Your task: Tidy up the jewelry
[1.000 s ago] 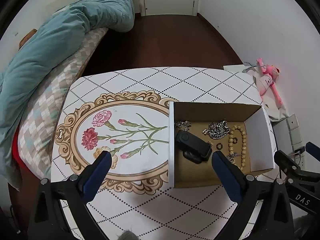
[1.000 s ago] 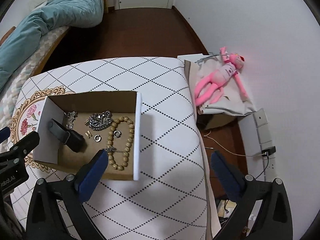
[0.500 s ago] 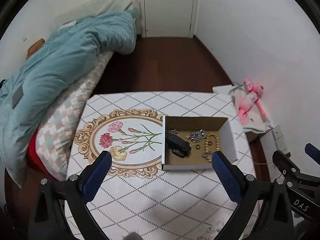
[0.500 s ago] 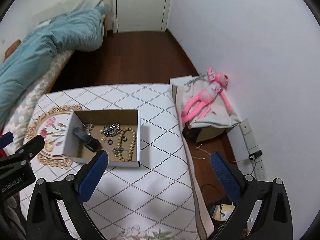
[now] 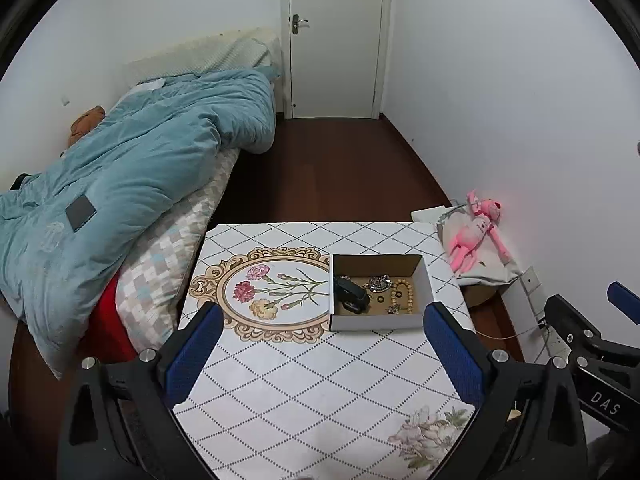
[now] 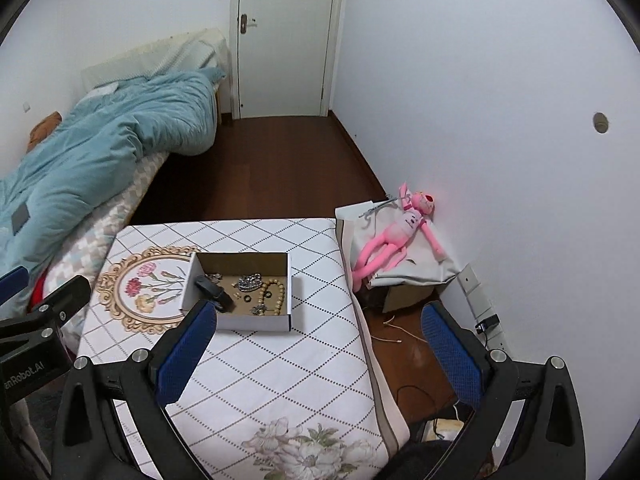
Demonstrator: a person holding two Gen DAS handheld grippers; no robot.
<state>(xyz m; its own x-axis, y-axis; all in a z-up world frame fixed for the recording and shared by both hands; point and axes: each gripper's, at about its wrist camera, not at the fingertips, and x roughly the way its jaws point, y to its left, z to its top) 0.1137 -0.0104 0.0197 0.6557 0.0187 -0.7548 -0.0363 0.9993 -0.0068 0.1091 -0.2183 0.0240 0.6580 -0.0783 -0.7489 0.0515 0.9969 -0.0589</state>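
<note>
The open white cardboard box (image 5: pixel 380 322) is sitting on the diamond-patterned table (image 5: pixel 304 392), holding wooden beads (image 5: pixel 401 296), a silver chain (image 5: pixel 378 283) and rings together. Both the left hand-held gripper (image 5: pixel 320 344) and the right hand-held gripper (image 6: pixel 316 340) are hovering well above, spread wide and empty, likely because everything looks stowed.

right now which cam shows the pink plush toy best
The right wrist view: the pink plush toy lies full length on a grey cloth, nothing hiding it. The left wrist view shows it smaller, near the right edge.

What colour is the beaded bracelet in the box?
The beaded bracelet is light tan, like pale wood, lying in the cardboard box; it shows best in the left wrist view.
</note>
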